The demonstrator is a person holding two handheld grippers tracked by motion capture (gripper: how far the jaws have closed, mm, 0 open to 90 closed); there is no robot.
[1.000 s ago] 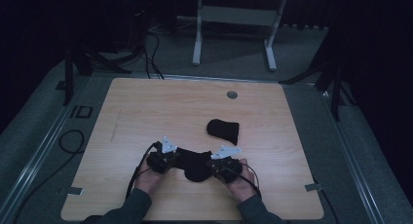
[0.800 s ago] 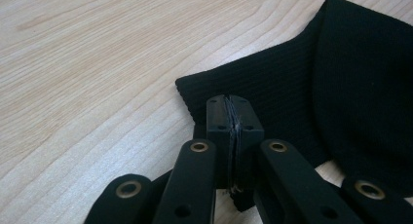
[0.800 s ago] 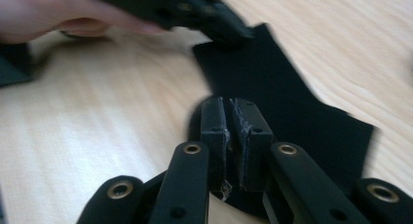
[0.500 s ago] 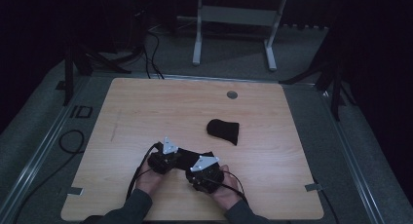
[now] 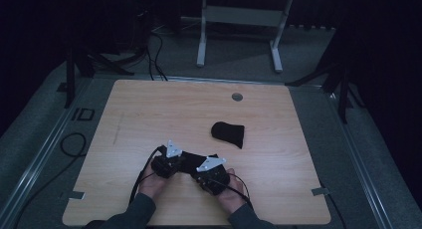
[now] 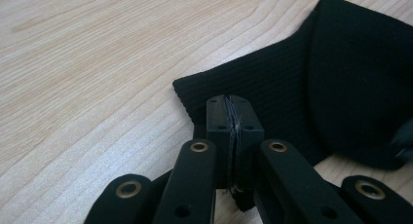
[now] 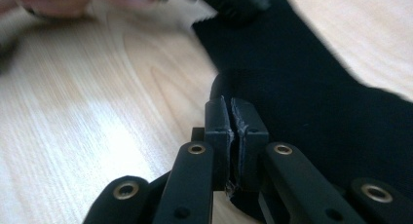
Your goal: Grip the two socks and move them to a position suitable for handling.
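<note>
At the table's near edge, a black sock [image 5: 191,158] lies stretched sideways between both hands. The left gripper [image 6: 234,118] pinches its ribbed cuff; the right gripper [image 7: 235,121] has just been closing on its other end.

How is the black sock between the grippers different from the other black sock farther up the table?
The near sock lies stretched out, with the left gripper and right gripper each shut on it; the far sock lies bunched up, untouched. Both are black and rest on the wooden table.
</note>
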